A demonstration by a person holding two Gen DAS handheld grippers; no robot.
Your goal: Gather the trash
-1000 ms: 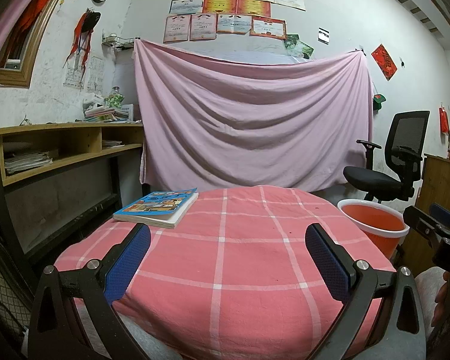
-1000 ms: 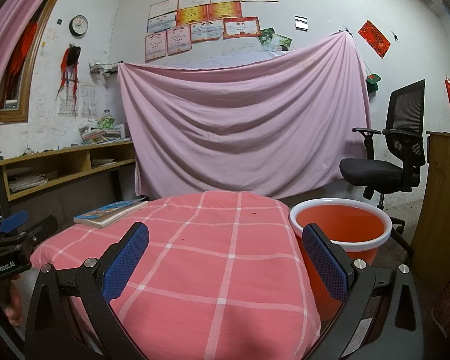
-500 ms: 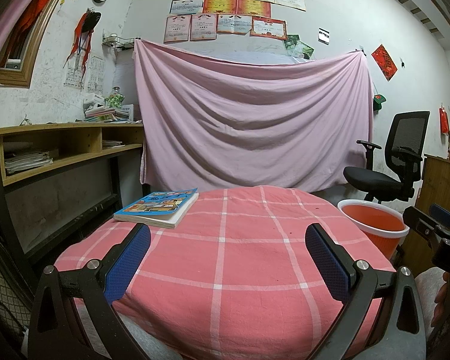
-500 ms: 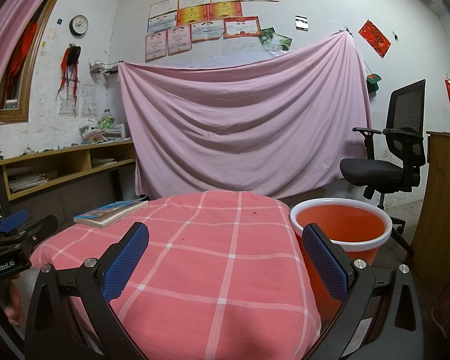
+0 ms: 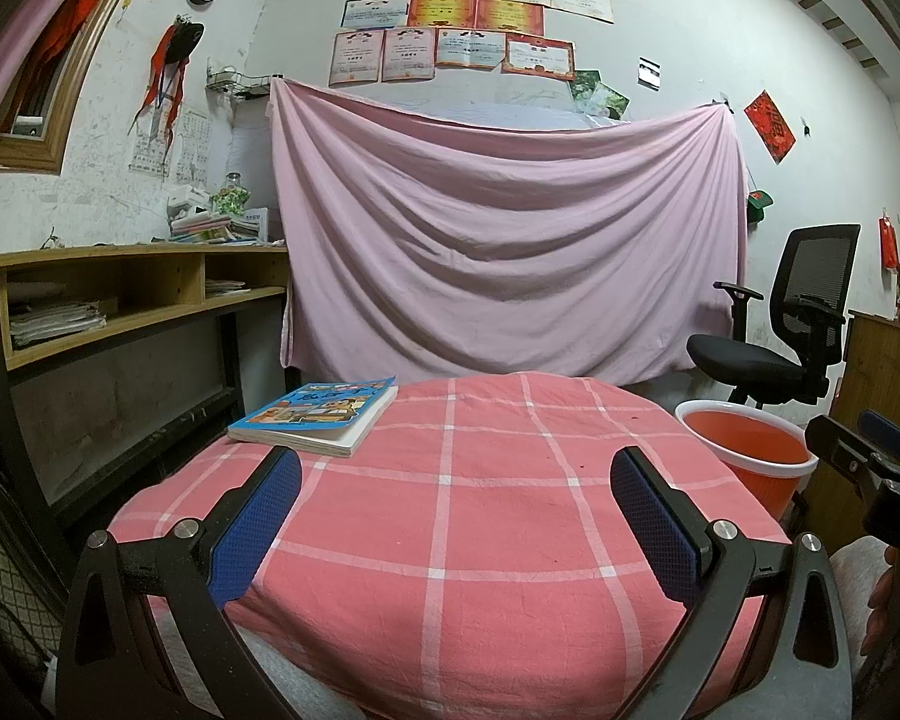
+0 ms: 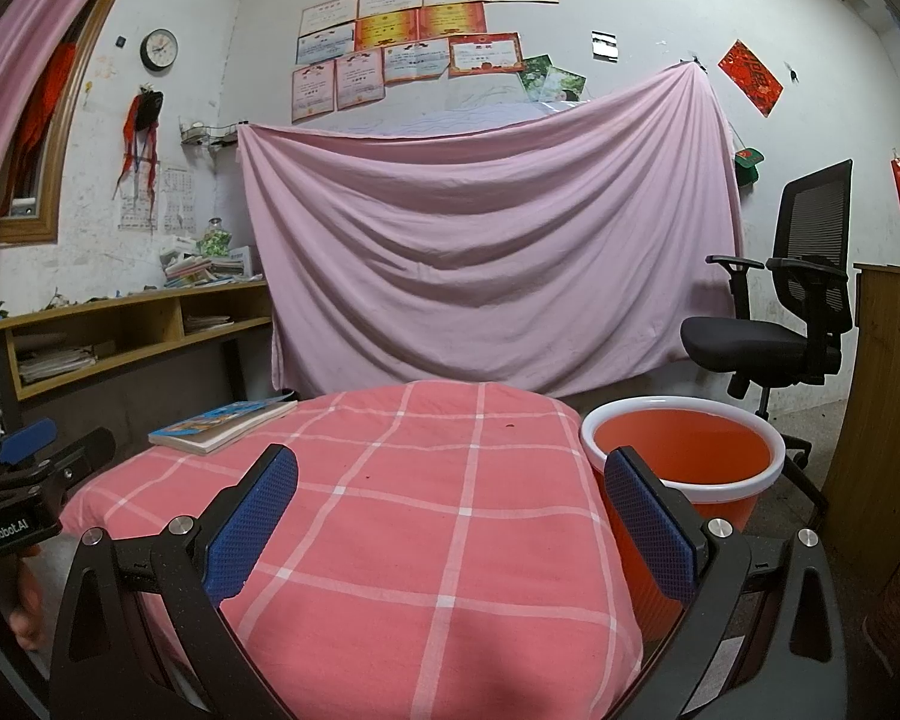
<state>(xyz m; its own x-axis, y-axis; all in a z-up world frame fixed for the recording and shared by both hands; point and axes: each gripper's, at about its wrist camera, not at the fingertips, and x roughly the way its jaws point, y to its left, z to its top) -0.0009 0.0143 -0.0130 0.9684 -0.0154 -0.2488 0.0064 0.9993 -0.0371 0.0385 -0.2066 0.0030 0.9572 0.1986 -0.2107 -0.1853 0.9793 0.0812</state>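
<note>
Both views are evenly lit by soft indoor light that seems to fall from above and ahead, leaving the white wall [image 5: 660,30] bright without glare. The checked tablecloth [image 5: 480,510] darkens toward its near edge, where a broad soft shadow lies. Focus is sharp across the middle. Fisheye bending curves the shelf [image 6: 120,324] and ceiling lines, and the corners of each view fall to black, with slight softness at the rim
</note>
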